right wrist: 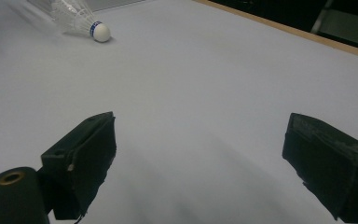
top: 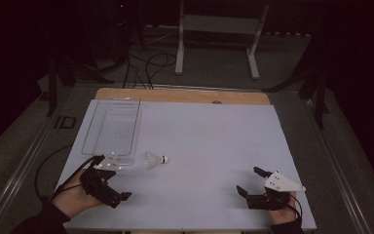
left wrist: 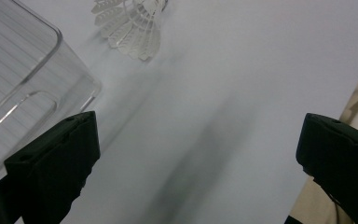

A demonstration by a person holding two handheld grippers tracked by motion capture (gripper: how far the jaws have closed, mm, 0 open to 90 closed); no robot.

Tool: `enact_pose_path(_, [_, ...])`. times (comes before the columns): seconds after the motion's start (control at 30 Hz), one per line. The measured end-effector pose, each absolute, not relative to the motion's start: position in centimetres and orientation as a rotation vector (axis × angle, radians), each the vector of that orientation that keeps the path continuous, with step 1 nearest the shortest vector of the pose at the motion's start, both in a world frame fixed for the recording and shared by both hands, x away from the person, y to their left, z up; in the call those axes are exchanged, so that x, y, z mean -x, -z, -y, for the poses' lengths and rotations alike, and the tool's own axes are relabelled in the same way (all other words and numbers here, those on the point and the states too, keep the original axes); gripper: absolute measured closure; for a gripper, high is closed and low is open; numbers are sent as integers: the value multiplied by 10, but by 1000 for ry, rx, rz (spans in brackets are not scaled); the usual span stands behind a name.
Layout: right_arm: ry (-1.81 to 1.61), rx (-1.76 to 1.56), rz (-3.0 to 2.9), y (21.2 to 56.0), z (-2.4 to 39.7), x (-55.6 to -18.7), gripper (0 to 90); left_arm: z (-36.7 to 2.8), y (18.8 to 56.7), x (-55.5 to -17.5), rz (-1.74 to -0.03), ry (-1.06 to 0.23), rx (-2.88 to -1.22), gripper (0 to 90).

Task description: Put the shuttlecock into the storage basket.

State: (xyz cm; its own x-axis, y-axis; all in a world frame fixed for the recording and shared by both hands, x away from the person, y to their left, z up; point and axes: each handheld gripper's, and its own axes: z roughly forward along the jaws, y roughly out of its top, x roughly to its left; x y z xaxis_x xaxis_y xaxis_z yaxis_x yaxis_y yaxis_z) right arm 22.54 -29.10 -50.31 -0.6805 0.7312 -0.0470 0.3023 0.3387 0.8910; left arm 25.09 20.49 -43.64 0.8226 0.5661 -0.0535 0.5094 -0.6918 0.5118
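Note:
A white feather shuttlecock (top: 155, 160) with a white cork tip lies on its side on the pale table (top: 209, 136), just right of a clear plastic bin (top: 112, 126). My left gripper (top: 112, 178) rests at the near left, open and holding nothing, a short way in front of the bin's near end. In the left gripper view the shuttlecock (left wrist: 133, 25) lies ahead beyond the wide-apart jaws, with the bin (left wrist: 18, 79) to the left. My right gripper (top: 249, 180) sits at the near right, open and holding nothing. In the right gripper view the shuttlecock (right wrist: 81, 21) lies far off at the upper left.
The bin looks empty. A wooden strip (top: 185, 95) runs along the table's far edge. Beyond it on the floor stand a white frame (top: 219, 29) and loose cables (top: 146, 63). Dark stands flank the table on both sides.

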Motion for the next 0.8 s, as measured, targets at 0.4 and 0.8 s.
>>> enact_pose_path(0.4, [-1301, -906, -2167, 503, 291, -225, 96, -187, 440, -254, -740, -119, -2589, 3])
enact_pose_path(0.8, [-1296, -908, -2172, 504, 291, -226, 96, -173, 440, -262, -758, -65, -2640, 3])
